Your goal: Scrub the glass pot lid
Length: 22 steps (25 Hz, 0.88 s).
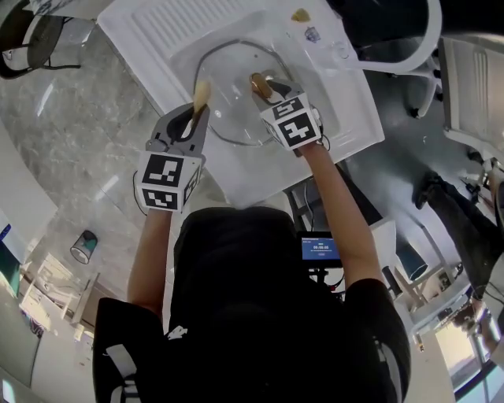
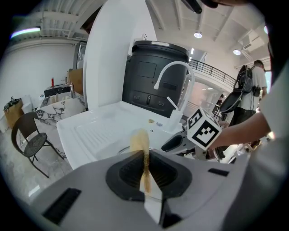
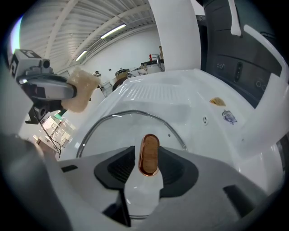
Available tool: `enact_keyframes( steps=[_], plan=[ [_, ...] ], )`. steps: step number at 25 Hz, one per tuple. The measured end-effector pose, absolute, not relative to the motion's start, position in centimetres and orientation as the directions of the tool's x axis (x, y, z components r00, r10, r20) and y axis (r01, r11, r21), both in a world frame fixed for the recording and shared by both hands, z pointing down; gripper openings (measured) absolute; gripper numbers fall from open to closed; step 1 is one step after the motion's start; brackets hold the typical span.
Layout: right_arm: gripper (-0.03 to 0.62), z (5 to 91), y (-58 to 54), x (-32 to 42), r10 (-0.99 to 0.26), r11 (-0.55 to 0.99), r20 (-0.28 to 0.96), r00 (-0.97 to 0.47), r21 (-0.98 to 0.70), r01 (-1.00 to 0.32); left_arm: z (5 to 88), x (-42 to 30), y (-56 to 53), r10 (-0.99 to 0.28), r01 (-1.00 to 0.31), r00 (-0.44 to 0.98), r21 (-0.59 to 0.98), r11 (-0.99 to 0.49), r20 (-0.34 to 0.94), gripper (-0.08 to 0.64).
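A round glass pot lid (image 1: pixel 228 110) lies flat in the basin of a white sink (image 1: pixel 157 31). Its brown oval knob (image 1: pixel 261 85) stands between the jaws of my right gripper (image 1: pixel 272 93). In the right gripper view the knob (image 3: pixel 149 154) sits upright between the pads with a thin gap beside it, so that gripper (image 3: pixel 149 164) is open. My left gripper (image 1: pixel 198 109) is shut on a tan sponge (image 1: pixel 201 94), squeezed thin between its pads (image 2: pixel 143 173). The sponge (image 2: pixel 140 144) hangs over the lid's left rim (image 3: pixel 113 118); whether it touches the glass I cannot tell.
The sink has a ribbed drainboard (image 1: pixel 169 27) at the back left and a white curved faucet (image 2: pixel 174 72) at the far side. A small brown scrap (image 1: pixel 300 15) lies on the sink deck. A grey marble counter (image 1: pixel 71 134) lies left of it. A person's legs (image 1: pixel 457 212) show at the right.
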State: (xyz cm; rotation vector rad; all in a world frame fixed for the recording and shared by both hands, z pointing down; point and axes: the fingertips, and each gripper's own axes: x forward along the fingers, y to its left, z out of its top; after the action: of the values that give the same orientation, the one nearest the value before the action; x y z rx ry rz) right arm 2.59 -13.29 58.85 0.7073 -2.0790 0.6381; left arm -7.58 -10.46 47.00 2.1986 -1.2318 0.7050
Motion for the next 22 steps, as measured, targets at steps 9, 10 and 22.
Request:
enact_keyframes(
  steps=[9, 10, 22],
  plan=[
    [0.134, 59.7, -13.6, 2.2, -0.243, 0.710, 0.838, -0.489, -0.189, -0.678, 48.0, -7.7, -10.9, -0.590, -0.872, 0.449, 0.187, -0.452, 0.671, 0.020],
    [0.130, 59.6, -13.6, 2.2, -0.247, 0.709, 0.838, -0.487, -0.186, -0.680, 48.1, -7.7, -10.8, -0.586, -0.871, 0.451, 0.188, -0.454, 0.673, 0.020],
    [0.121, 59.7, -13.5, 2.3, -0.255, 0.745, 0.852, -0.457, -0.128, -0.655, 49.1, -7.2, -10.6, -0.562, -0.864, 0.458, 0.195, -0.465, 0.689, 0.020]
  ],
)
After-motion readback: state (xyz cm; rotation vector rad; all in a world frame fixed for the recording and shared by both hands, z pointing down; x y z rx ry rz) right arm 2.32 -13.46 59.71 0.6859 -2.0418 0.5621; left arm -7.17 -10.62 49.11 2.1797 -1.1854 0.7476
